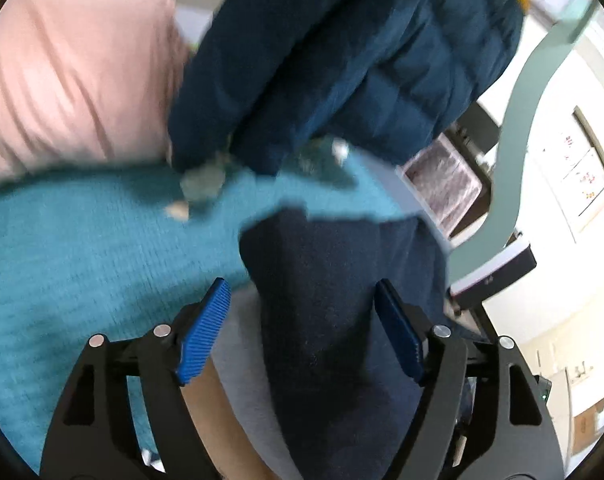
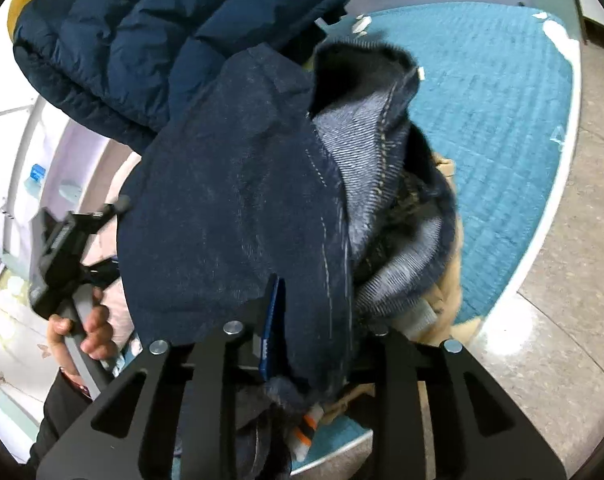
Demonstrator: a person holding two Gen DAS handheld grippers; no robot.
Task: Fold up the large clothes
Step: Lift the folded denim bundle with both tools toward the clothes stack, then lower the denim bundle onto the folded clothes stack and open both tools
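Dark blue jeans (image 2: 238, 208) hang bunched in my right gripper (image 2: 313, 320), which is shut on the denim; the lighter inside of the fabric (image 2: 365, 152) shows on the right. In the left wrist view the same dark denim (image 1: 325, 300) hangs between my blue pads (image 1: 206, 328), which stand wide apart; my left gripper (image 1: 302, 332) is open and not clamping it. A navy puffer jacket (image 1: 341, 52) lies on the teal bedspread (image 1: 82, 260) beyond; it also shows in the right wrist view (image 2: 142, 40).
A pink pillow (image 1: 70, 68) lies at the far left of the bed. A tan garment (image 2: 445, 280) sits under the jeans. The bed's white edge (image 2: 553, 216) meets a speckled floor (image 2: 581, 280) on the right. The left gripper's handle and hand (image 2: 74, 280) show at left.
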